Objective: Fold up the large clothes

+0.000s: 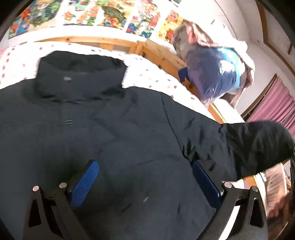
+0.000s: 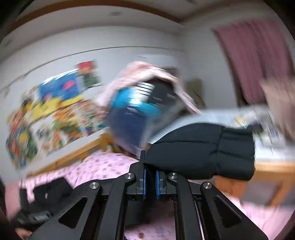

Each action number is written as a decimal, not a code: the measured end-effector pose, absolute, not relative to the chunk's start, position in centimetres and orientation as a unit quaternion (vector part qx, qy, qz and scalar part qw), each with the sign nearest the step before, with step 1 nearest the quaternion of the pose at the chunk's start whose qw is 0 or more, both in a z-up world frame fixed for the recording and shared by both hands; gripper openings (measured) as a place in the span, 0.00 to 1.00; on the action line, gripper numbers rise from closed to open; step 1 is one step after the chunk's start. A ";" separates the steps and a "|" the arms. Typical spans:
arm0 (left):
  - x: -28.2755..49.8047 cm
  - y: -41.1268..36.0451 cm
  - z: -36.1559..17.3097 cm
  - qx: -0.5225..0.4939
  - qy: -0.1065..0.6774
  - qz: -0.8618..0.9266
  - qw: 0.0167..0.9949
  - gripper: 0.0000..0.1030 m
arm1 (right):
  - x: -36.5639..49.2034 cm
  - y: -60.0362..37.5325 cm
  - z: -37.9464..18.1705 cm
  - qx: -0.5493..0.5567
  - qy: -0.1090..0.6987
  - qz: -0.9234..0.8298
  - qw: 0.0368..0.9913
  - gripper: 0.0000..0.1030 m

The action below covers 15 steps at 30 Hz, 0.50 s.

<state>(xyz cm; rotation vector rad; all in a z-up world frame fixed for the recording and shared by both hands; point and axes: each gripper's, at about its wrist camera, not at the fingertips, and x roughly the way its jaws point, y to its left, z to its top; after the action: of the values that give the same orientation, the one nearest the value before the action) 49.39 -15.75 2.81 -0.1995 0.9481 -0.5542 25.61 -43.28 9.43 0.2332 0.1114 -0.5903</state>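
The dark jacket lies spread front-up on the bed, its collar toward the wooden bed frame and the wall of colourful posters, while one sleeve is lifted off the sheet. Our right tool has its blue pads pressed nearly together, pinching dark fabric of that sleeve; the puffy cuff end hangs out to the right of the tool, above the pink dotted bedsheet. In the left wrist view we see the same sleeve stretching off to the right edge of the picture. Our left tool hovers over the jacket's lower front with its two blue-padded fingers spread wide, nothing between them but the cloth below; we cannot tell whether the tips touch it. Past the foot of the bed stands a heap of clothes and a blue bundle in clear plastic, and beyond that a pink curtain. The right view is heavily blurred, so finer detail there is lost to us.
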 end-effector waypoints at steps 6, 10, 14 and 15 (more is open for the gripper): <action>46.1 -5.9 4.3 -0.133 0.439 -0.253 0.852 0.99 | 29.2 -32.3 11.5 -0.062 0.112 -0.152 0.980 0.07; 44.1 0.4 3.9 -0.184 0.427 -0.256 0.847 0.99 | 30.1 -25.4 9.3 -0.162 0.161 -0.069 0.971 0.07; 43.2 2.9 2.9 -0.245 0.418 -0.285 0.827 0.99 | 29.8 -20.9 6.4 -0.180 0.212 -0.016 0.960 0.08; 43.0 2.9 2.6 -0.251 0.417 -0.292 0.823 0.99 | 29.7 -20.3 5.3 -0.180 0.227 -0.005 0.957 0.08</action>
<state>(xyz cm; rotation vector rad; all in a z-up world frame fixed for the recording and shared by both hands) 43.03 2.94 2.59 -0.5338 0.8870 -0.6207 29.66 -20.27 5.28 -0.3646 0.4614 -0.0112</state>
